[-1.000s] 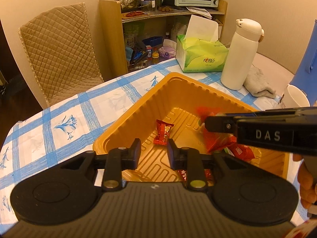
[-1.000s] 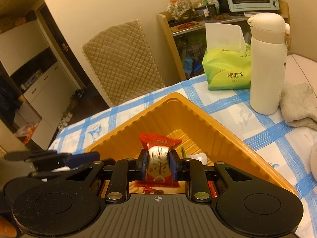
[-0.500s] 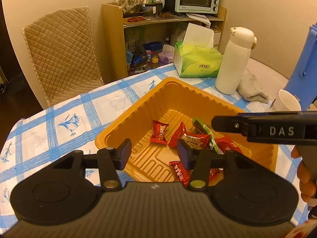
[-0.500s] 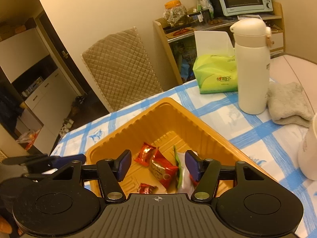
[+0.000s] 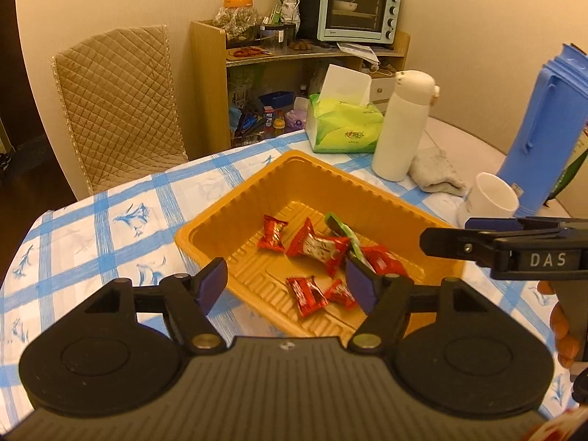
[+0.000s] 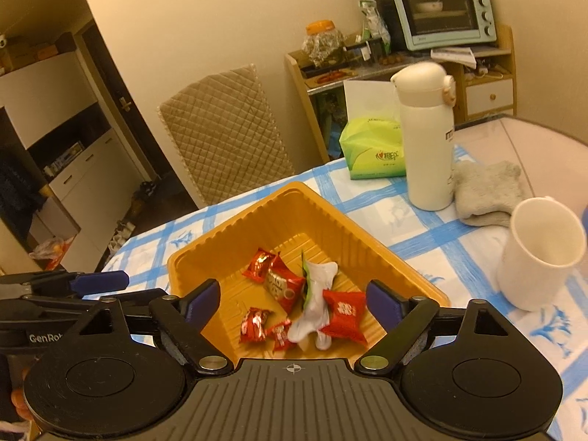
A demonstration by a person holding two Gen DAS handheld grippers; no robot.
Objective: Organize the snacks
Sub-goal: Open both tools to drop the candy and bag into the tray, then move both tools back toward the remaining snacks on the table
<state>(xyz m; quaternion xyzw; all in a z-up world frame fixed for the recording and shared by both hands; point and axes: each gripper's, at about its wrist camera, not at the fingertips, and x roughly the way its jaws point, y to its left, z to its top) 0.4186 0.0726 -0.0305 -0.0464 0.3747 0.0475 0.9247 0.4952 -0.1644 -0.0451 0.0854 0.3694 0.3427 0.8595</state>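
An orange plastic tray (image 5: 294, 155) (image 6: 294, 186) sits on the blue-checked tablecloth. Several red-wrapped snacks (image 5: 272, 233) (image 6: 345, 310) and a white and green packet (image 6: 316, 308) (image 5: 343, 231) lie loose on its floor. My left gripper (image 5: 286, 279) hovers above the tray's near side, its jaws opening with nothing between them. My right gripper (image 6: 294, 299) hovers over the near edge, jaws also opening and empty, the snacks lying below it. Each gripper shows at the edge of the other's view: the right gripper (image 5: 477, 239) and the left gripper (image 6: 99, 279).
Behind the tray stand a white thermos (image 5: 402, 128), a green tissue box (image 5: 345, 128), a grey cloth (image 5: 435, 172), a white cup (image 6: 540, 253) and a blue jug (image 5: 544, 139). A quilted chair (image 5: 117, 103) and a shelf with a toaster oven (image 5: 356, 7) are beyond the table.
Both grippers opened wide and drew back and up from the tray. The right one let go of a red and white snack, which now lies in the tray.
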